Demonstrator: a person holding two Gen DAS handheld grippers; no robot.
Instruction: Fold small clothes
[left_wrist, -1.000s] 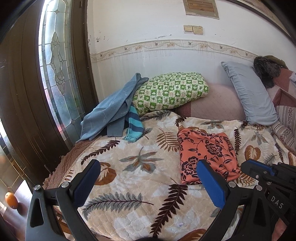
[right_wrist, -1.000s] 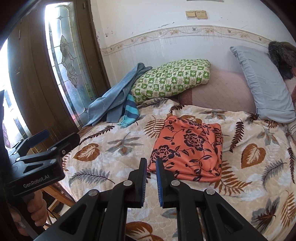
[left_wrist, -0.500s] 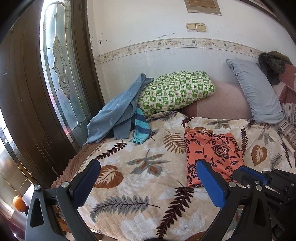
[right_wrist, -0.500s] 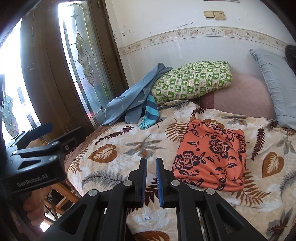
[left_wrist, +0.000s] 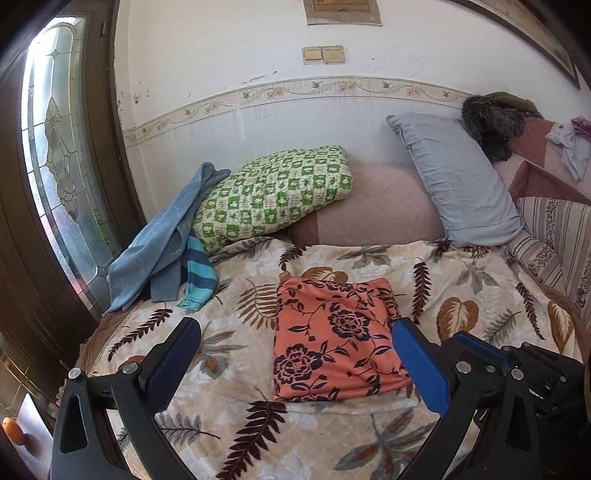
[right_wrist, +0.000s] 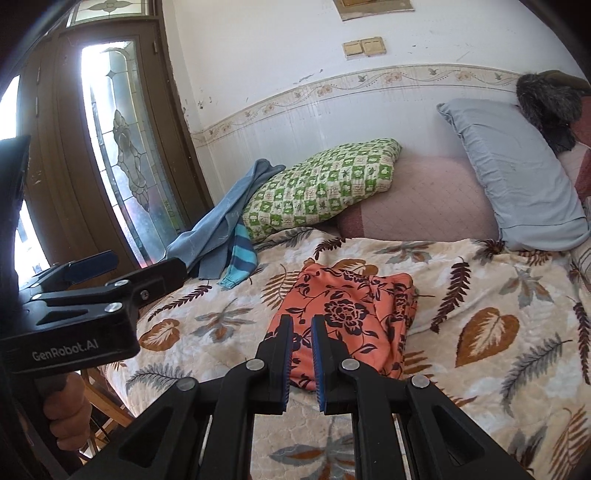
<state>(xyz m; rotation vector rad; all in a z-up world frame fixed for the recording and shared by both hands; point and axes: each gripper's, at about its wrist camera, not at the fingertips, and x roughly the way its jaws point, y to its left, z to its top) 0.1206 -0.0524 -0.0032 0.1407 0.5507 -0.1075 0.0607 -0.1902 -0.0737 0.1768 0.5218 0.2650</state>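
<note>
A folded orange floral garment (left_wrist: 332, 343) (right_wrist: 343, 317) lies flat on the leaf-print blanket (left_wrist: 461, 288) (right_wrist: 491, 295). My left gripper (left_wrist: 295, 365) (right_wrist: 149, 263) hovers in front of it, open and empty; in the left wrist view the garment shows between its fingers. My right gripper (right_wrist: 301, 332) (left_wrist: 480, 347) is shut with nothing in it, and its tips stand before the garment's near edge. A heap of blue clothes (left_wrist: 162, 254) (right_wrist: 221, 229) with a teal striped sleeve (left_wrist: 197, 280) (right_wrist: 240, 262) lies at the back left.
A green checked pillow (left_wrist: 273, 192) (right_wrist: 321, 188) and a grey pillow (left_wrist: 458, 181) (right_wrist: 517, 173) lean on the back wall. A brown door with patterned glass (left_wrist: 55, 166) (right_wrist: 122, 155) stands left of the bed. A hand (right_wrist: 66, 406) grips the left tool's handle.
Both hands have shifted across the bed. In the left wrist view the garment has moved from the right side to between the fingers. Neither gripper's jaws changed.
</note>
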